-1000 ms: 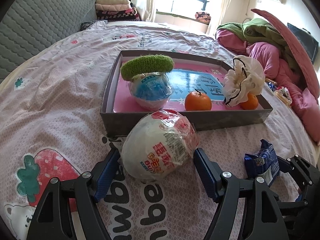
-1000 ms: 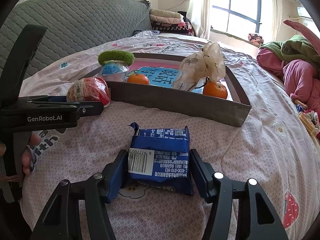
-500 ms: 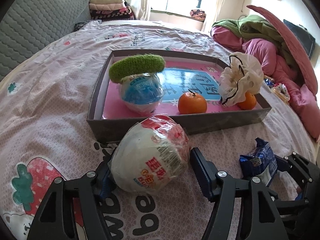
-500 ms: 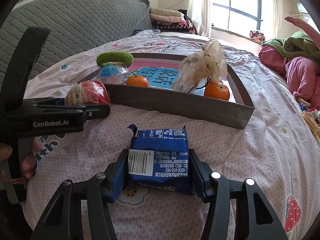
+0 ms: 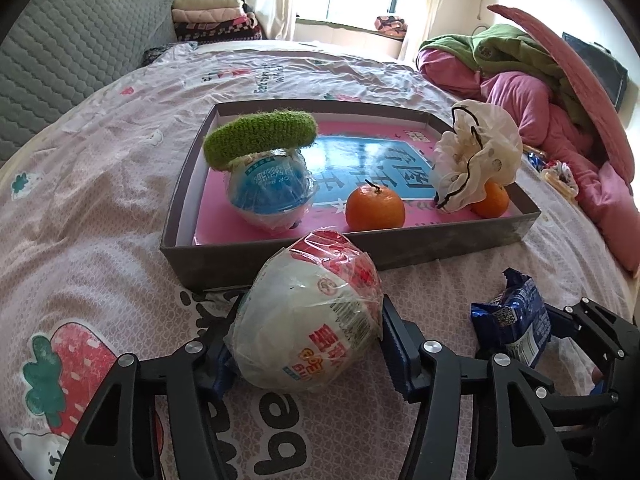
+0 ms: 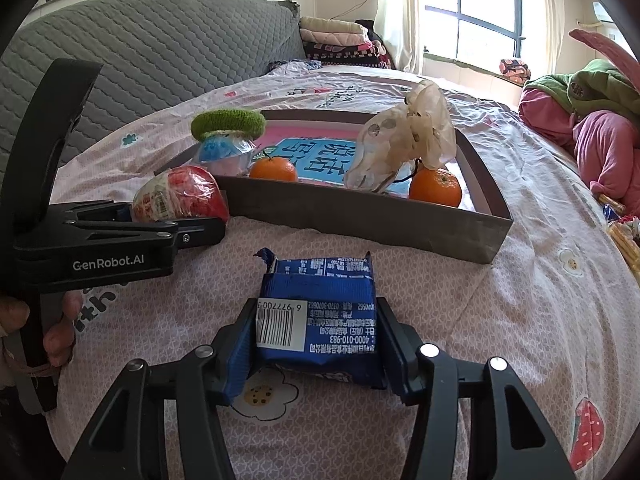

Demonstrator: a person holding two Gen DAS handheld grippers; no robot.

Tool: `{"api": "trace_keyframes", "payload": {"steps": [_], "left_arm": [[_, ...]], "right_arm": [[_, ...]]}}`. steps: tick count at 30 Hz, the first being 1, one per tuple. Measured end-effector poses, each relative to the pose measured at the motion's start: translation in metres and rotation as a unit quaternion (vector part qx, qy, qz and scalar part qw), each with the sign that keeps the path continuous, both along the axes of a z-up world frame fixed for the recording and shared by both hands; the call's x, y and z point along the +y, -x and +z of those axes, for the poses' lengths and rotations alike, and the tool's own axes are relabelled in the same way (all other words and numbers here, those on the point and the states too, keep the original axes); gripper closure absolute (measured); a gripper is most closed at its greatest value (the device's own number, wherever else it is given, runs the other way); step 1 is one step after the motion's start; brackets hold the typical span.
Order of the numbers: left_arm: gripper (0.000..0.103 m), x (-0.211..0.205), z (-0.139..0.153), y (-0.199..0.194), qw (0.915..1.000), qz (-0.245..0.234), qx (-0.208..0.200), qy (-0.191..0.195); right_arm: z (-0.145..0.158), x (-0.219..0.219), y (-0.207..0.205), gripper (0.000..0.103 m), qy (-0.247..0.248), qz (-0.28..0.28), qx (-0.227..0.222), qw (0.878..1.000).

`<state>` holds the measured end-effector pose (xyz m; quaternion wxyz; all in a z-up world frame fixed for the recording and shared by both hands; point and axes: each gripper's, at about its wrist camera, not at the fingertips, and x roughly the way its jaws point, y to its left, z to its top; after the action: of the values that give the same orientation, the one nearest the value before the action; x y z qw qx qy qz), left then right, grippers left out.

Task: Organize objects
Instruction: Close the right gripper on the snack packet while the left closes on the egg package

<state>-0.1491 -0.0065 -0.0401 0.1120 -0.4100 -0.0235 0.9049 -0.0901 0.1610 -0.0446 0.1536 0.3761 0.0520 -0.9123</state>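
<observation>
So in your left wrist view, the box (image 5: 400, 254) on the bed (image 5: 100, 208) already holds a blue-wrapped ball (image 5: 272, 190) with a green ring (image 5: 260, 138) on top, two oranges (image 5: 375, 207) and a cream scrunchie (image 5: 476, 156), so much of the sorting looks done. Your left hand-held gripper (image 5: 308, 344) has its pads pressed against both sides of the red-and-white wrapped ball (image 5: 312, 320), which sits just in front of the box's near wall, not yet inside. Compared with a second ago, the pads were spread clear of that ball; now they pinch it, and the box sits a little farther up the frame. In your right wrist view, the right hand-held gripper (image 6: 316, 344) squeezes the blue packet (image 6: 316, 312) between its pads, the packet on or barely off the bedsheet, well short of the box (image 6: 360, 216). A second ago the pads stood just beside the packet with small gaps; those gaps are gone. Judging by this, two items remain: both are gripped and each needs a lift over the near wall into the free pink floor of the box.
</observation>
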Motion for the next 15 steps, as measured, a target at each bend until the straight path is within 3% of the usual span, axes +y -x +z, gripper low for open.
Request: {"api": "trace_keyframes", "payload": {"steps": [15], "left_arm": [[0.044, 0.004, 0.010, -0.014, 0.9996, -0.013, 0.009, -0.022]], "right_arm": [[0.003, 0.005, -0.001, 0.048, 0.015, -0.003, 0.002, 1.000]]}}
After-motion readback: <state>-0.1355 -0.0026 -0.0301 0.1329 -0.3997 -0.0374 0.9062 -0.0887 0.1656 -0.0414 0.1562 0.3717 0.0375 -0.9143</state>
